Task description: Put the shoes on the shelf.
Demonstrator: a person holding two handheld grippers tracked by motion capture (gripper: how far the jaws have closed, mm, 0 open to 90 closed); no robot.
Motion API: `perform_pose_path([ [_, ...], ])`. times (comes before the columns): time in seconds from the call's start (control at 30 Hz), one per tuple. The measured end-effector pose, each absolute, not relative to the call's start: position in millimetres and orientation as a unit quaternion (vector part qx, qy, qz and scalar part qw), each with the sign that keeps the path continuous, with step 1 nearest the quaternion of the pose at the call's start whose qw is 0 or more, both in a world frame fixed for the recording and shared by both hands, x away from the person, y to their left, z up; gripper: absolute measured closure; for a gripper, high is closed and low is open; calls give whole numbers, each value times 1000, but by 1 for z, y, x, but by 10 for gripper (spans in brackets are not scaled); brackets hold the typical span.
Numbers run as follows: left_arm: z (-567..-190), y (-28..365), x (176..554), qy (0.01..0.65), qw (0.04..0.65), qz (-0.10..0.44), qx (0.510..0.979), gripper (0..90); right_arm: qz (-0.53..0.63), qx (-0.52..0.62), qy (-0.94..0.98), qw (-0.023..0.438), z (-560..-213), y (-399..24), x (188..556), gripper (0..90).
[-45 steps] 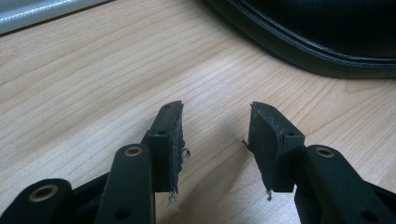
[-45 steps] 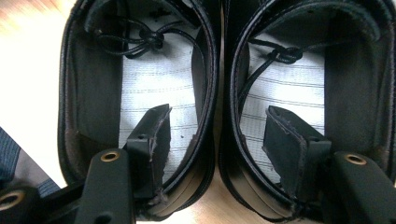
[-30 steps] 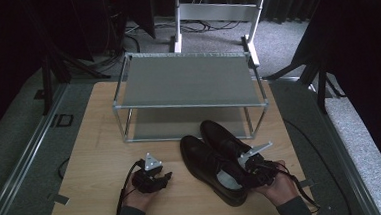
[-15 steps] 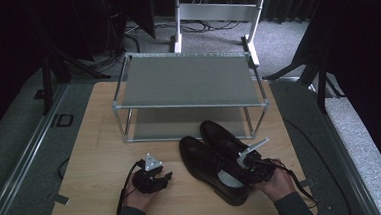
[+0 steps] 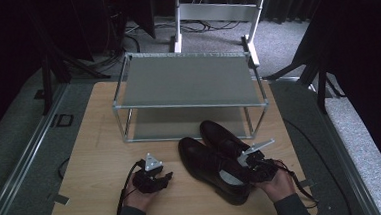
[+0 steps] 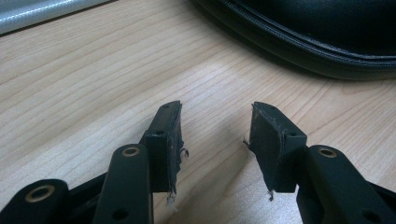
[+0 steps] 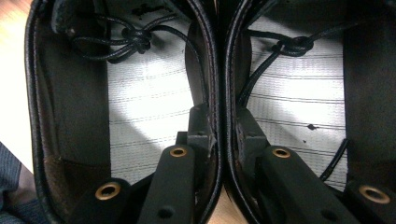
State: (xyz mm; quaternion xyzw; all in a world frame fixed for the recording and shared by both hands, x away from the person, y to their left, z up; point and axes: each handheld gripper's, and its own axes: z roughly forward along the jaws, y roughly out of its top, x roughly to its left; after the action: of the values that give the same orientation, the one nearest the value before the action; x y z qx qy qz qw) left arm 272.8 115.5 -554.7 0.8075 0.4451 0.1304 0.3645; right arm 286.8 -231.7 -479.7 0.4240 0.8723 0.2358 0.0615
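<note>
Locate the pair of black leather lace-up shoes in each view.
High view: pair of black leather lace-up shoes, lower centre-right, on the wooden tabletop.
Left gripper view: one shoe's side along the top right edge.
Right gripper view: both shoes' openings, side by side.
Shared landmark: the wooden tabletop.

A wooden table carries a two-tier metal rack and two black shoes side by side.

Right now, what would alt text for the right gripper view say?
The right gripper pinches the touching inner walls of two black lace-up shoes, one jaw inside the left-hand shoe, one inside the right-hand shoe. Pale insoles and knotted laces show.
</note>
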Motion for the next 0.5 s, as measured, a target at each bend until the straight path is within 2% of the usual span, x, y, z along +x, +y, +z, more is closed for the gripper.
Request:
perform_pose_path([
  [0.5,-555,116,273,446,366,130,806,536,250,423,869,64,-465,-225,291,807],
])
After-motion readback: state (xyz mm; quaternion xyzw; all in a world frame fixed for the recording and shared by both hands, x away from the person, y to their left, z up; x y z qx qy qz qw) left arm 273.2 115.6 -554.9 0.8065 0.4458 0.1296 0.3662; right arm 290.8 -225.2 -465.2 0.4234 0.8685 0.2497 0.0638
